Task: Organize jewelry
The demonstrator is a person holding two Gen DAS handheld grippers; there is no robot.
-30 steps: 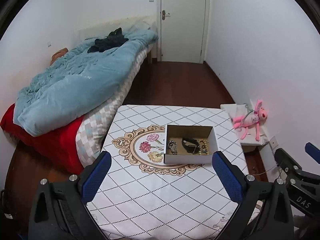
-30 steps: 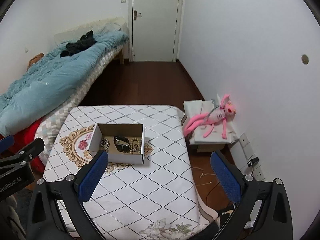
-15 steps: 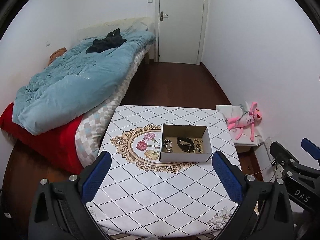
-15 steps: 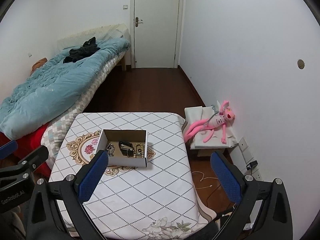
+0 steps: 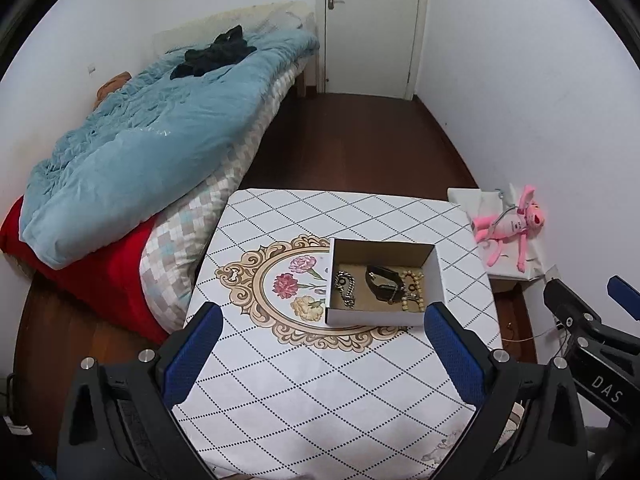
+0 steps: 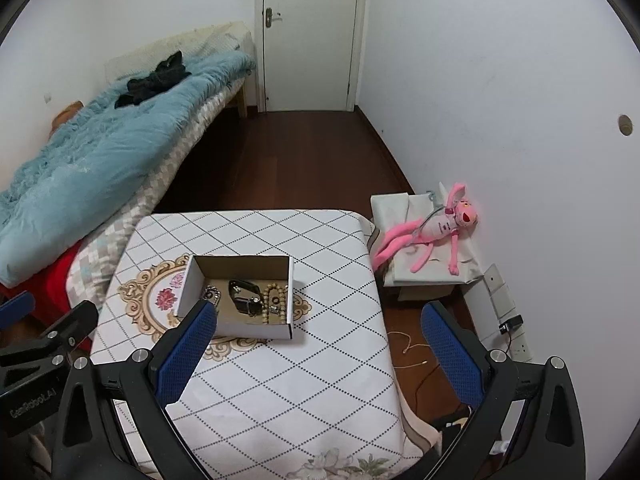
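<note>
A shallow rectangular cardboard box [image 5: 383,317], long axis running left to right, is sitting on the quilted, diamond-patterned table [image 5: 320,400], partly over its floral medallion. Inside are lying a metal chain [image 5: 346,285] at the left, a black strap [image 5: 383,283] in the middle and a beaded strand [image 5: 414,290] at the right; fine details are hard to make out. The left gripper [image 5: 320,350] and right gripper [image 6: 316,354] are both hovering near the table's near edge, blue-padded fingers spread wide, holding nothing.

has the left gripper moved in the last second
Yes. In the left wrist view the cardboard box and table first shrank, then grew and slid lower, so the left gripper pulled back, then came forward again.
</note>
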